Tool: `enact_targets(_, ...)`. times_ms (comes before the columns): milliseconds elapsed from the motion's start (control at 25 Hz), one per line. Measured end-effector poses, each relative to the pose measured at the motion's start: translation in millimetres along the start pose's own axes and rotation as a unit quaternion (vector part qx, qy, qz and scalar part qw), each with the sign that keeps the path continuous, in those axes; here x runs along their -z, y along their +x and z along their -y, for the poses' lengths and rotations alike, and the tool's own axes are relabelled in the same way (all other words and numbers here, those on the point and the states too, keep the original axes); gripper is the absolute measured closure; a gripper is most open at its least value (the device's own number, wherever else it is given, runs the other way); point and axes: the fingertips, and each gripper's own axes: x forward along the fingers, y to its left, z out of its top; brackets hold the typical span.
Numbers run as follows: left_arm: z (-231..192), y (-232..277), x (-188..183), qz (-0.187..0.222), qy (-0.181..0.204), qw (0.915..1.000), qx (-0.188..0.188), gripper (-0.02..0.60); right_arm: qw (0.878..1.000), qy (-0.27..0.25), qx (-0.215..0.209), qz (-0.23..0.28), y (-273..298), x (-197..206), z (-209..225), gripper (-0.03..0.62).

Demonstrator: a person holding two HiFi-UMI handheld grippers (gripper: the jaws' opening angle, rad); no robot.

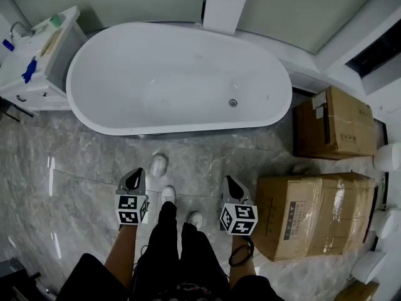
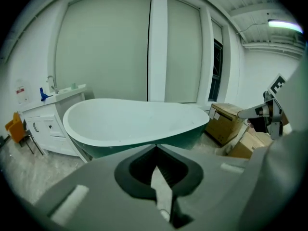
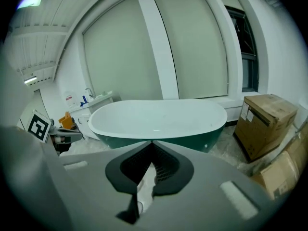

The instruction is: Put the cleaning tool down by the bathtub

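You hold your left gripper (image 1: 134,180) and right gripper (image 1: 230,187) side by side in front of the bathtub (image 1: 188,132). The fingers of each are closed tip to tip and grip nothing. A small white thing, apparently the cleaning tool (image 1: 158,165), lies on the floor (image 1: 81,168) near the tub, apart from both grippers.

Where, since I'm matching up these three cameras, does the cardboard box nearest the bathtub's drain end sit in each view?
Head view: the cardboard box lies at the right, beside the drain end of the bathtub.
Left gripper view: the box is right of centre, just past the bathtub's right end.
Right gripper view: the box is near the right edge.
Shared landmark: the white bathtub, left of the box in all three.
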Motion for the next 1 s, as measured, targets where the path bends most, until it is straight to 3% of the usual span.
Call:
enact_targets(280, 12.9, -45.8, -53.0, 0.058, 0.023, 0.998, -0.014, 0.581, 0.998, -0.009, -0.006, 0.055, -41.6, -53.0, -7.5, 0.579)
enact_targets(600, 36.8, -95.4, -125.2, 0.151, 0.046, 0.9872, -0.021, 0.581, 0.992, -0.051, -0.011, 0.113, -93.5, -104.2, -14.7, 0.582)
enact_targets(1000, 50.5, -153.2, -155.3, 0.206, 0.037, 0.9773, -0.03, 0.581, 0.984, -0.073, -0.032, 0.161, -139.9, -138.1, -30.2, 0.582)
